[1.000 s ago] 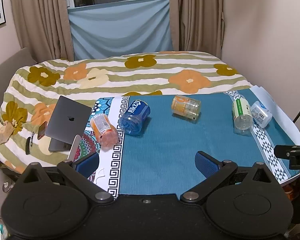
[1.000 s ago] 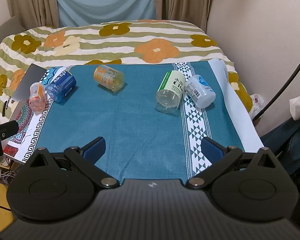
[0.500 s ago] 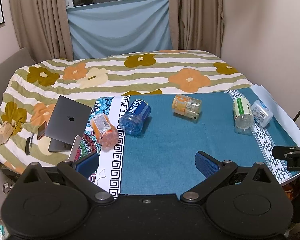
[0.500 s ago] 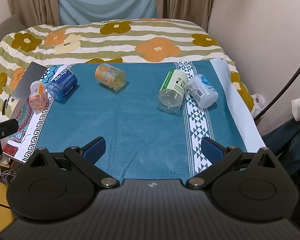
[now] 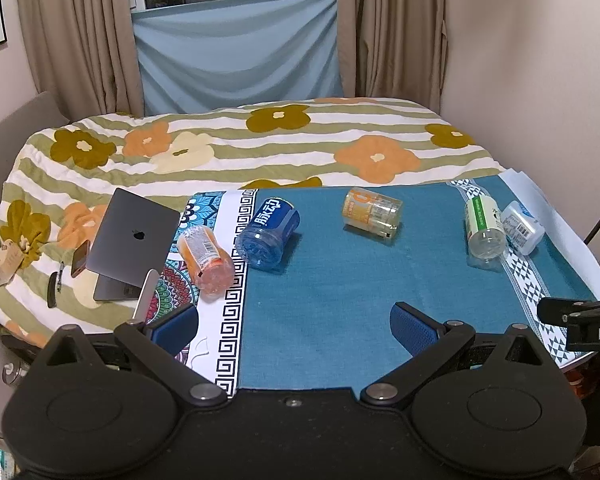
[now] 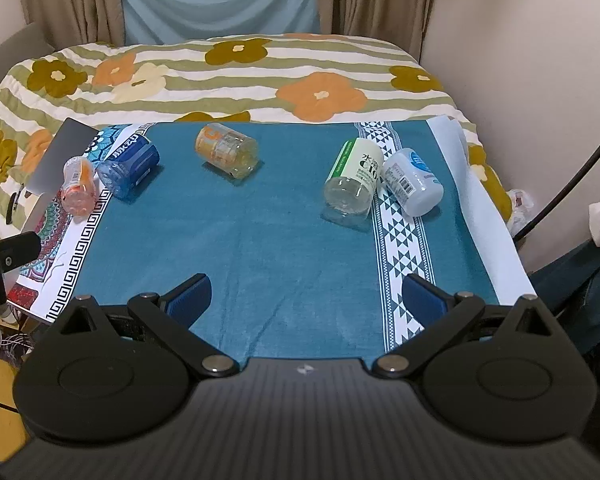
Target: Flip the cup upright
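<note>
1. Cups, five of them, lie on their sides on the teal cloth [image 6: 260, 240]; none is upright, so I judge the task has not started.
2. I take the orange-label cup [image 6: 227, 151] as landmark. It lies far ahead of both grippers, its long axis across my view, its clear end toward the right and slightly toward me.
3. To the right of it are the green-label cup [image 6: 354, 178] and the white cup [image 6: 412, 182], touching side by side. Their long axes run roughly away from me, and the clear end of the green one points at me.
4. To the left of the landmark are the blue cup [image 5: 269, 229] and the pink-orange cup [image 5: 205, 259], just beside each other at the patterned border.
5. My right gripper [image 6: 306, 294] has its jaws wide apart and holds nothing; the green-label cup is straight ahead of it and I think this arm is the nearer one for the right pair.
6. My left gripper [image 5: 294, 322] also has jaws spread and empty; the blue cup is ahead, slightly to the left.
7. The cloth covers a table, and it looks soft, so a cup may roll when touched.
8. Behind the landmark is a bed with a flowered cover [image 5: 260, 148]; a closed laptop [image 5: 134, 242] lies far left of it.
</note>
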Action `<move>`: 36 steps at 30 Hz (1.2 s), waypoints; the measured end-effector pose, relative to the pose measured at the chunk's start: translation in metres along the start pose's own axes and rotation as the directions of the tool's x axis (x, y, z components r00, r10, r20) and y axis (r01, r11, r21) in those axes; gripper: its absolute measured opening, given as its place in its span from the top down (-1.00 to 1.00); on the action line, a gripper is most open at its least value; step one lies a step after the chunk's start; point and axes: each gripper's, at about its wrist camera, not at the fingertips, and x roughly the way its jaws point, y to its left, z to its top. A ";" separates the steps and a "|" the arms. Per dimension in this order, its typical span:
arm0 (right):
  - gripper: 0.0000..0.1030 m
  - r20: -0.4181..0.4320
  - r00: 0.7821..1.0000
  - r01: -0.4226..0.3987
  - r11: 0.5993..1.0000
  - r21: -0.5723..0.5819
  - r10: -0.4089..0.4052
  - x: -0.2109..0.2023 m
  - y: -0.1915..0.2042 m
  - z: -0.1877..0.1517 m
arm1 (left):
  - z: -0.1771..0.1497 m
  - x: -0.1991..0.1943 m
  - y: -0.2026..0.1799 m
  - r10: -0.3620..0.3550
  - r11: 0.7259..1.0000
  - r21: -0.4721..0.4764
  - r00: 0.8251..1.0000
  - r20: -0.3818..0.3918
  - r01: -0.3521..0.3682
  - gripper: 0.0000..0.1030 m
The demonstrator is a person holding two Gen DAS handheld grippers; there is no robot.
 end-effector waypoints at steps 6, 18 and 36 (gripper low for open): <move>-1.00 -0.005 1.000 0.001 1.000 -0.012 -0.001 0.001 0.002 -0.001 | -0.002 0.000 0.002 -0.002 1.000 -0.003 1.000 -0.005 0.002 -1.00; -1.00 -0.009 1.000 -0.008 1.000 -0.016 0.008 0.003 0.002 -0.001 | -0.003 0.001 0.005 0.000 1.000 -0.006 1.000 -0.011 0.000 -1.00; -1.00 -0.011 1.000 -0.005 1.000 -0.018 0.005 0.005 0.004 -0.001 | -0.004 0.003 0.006 0.000 1.000 -0.006 1.000 -0.013 0.000 -1.00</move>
